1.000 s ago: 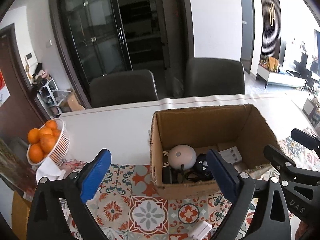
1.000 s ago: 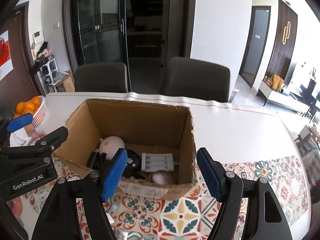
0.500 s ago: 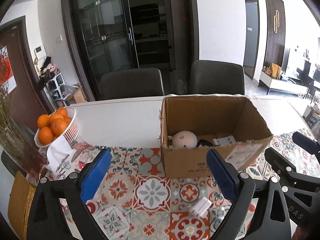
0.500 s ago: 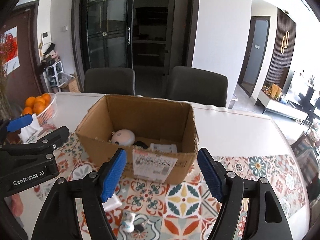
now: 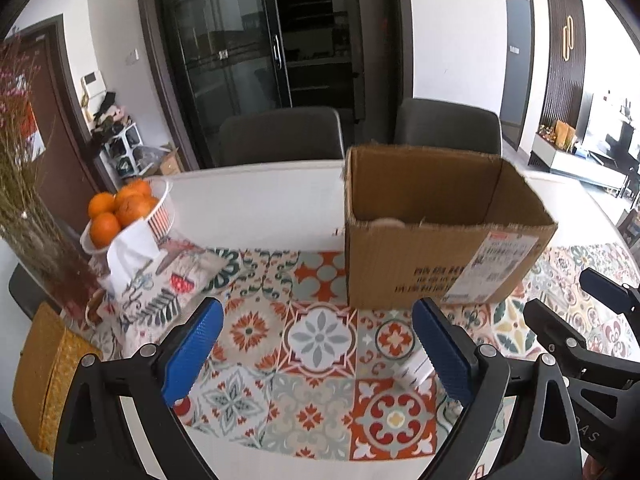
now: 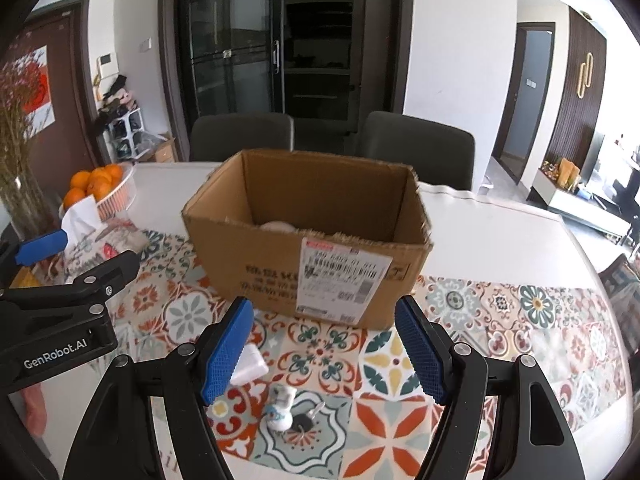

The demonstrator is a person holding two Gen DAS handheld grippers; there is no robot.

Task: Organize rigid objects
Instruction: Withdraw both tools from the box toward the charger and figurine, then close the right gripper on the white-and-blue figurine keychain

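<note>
The cardboard box stands open-topped on the patterned table mat, a pale round object just showing inside. In front of the box, both the left gripper and the right gripper hover with jaws wide and nothing between them. Nearer than the box lie a small white block and a little figurine. Left of the box sits a bowl of oranges.

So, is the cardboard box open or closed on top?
Open. The cardboard box shows its inner walls from above, with no flap over them, and a pale round object shows just past its near rim.
</note>
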